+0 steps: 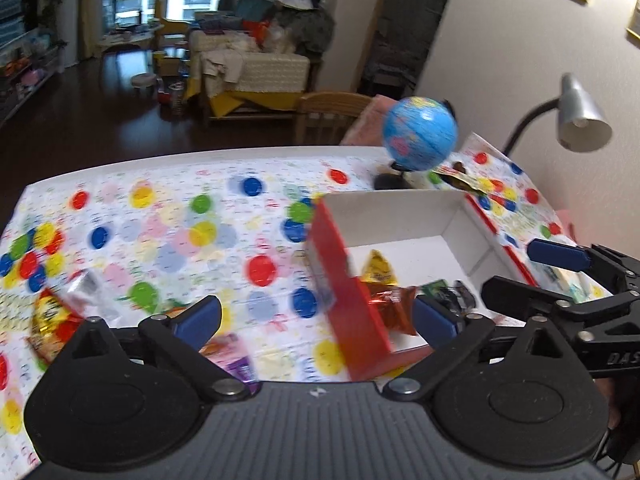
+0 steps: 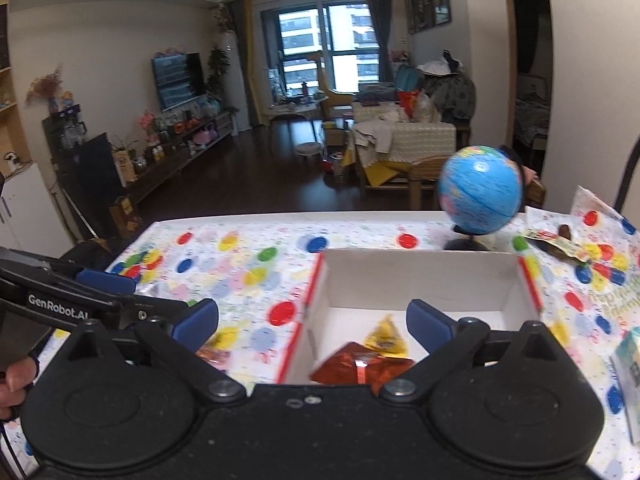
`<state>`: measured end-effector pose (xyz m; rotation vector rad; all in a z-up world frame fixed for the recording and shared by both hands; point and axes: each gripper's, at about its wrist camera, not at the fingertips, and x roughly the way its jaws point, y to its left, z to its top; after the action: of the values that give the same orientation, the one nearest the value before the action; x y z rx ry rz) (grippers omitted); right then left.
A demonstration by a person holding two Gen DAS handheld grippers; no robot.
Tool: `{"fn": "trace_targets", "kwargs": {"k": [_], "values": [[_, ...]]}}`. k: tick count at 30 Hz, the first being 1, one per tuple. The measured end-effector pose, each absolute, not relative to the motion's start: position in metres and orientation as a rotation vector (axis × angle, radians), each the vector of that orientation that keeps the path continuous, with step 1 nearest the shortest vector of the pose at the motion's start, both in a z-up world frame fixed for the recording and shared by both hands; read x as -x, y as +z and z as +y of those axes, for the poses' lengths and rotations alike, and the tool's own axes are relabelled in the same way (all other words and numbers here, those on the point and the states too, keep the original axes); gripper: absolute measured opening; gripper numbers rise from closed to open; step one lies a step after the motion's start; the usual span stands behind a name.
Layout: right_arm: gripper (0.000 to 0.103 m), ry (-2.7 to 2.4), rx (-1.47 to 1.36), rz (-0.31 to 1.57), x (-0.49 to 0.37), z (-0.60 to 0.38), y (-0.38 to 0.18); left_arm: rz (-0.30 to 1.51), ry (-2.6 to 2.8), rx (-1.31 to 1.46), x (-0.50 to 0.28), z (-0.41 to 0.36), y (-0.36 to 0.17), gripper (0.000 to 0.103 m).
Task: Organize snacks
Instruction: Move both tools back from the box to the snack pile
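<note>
Had both tongs released, nothing between: left gripper (image 1: 316,320), right gripper (image 2: 314,326). Orange pack (image 2: 360,364) + yellow pack (image 2: 386,338) sat in box (image 2: 420,276). Loose snacks (image 1: 52,324) lay on tablecloth (image 1: 180,216), left of box. Risk: next reach cld clip box wall, shove box twd globe (image 2: 478,190).

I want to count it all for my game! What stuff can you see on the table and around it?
box: one, red outside, white inside, open, on the table
snacks in box: a yellow packet, an orange-red packet, a green and dark one
snacks on cloth: several left of the box, blurred; one by the globe
globe: one, blue, behind the box
lamp: one, silver, far right
tablecloth: one, white, coloured dots
left gripper: jaws open, empty
right gripper: jaws open, empty
</note>
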<state>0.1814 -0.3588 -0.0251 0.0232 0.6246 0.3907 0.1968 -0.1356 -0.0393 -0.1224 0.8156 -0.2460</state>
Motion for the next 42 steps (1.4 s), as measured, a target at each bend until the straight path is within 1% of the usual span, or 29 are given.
{"fn": "trace_targets", "kwargs": {"k": [12,21,24,29,42], "values": [[0.101,0.499,-0.020,0.671,-0.176,-0.279,-0.039,0.802,-0.147,0.167,-0.174,-0.043,-0.046,0.103],[0.101,0.513,-0.019,0.720,-0.176,-0.233,-0.059,0.813,-0.060,0.143,-0.176,0.016,-0.061,0.103],[0.100,0.516,-0.017,0.739,-0.177,-0.217,-0.067,0.851,-0.045,0.139,-0.184,0.032,-0.071,0.103],[0.096,0.539,-0.004,0.789,-0.180,-0.190,-0.085,0.883,-0.022,0.106,-0.196,0.054,-0.091,0.103],[0.089,0.552,0.079,0.907,-0.200,-0.131,-0.136,0.990,-0.016,0.060,-0.240,0.097,-0.144,0.103]]}}
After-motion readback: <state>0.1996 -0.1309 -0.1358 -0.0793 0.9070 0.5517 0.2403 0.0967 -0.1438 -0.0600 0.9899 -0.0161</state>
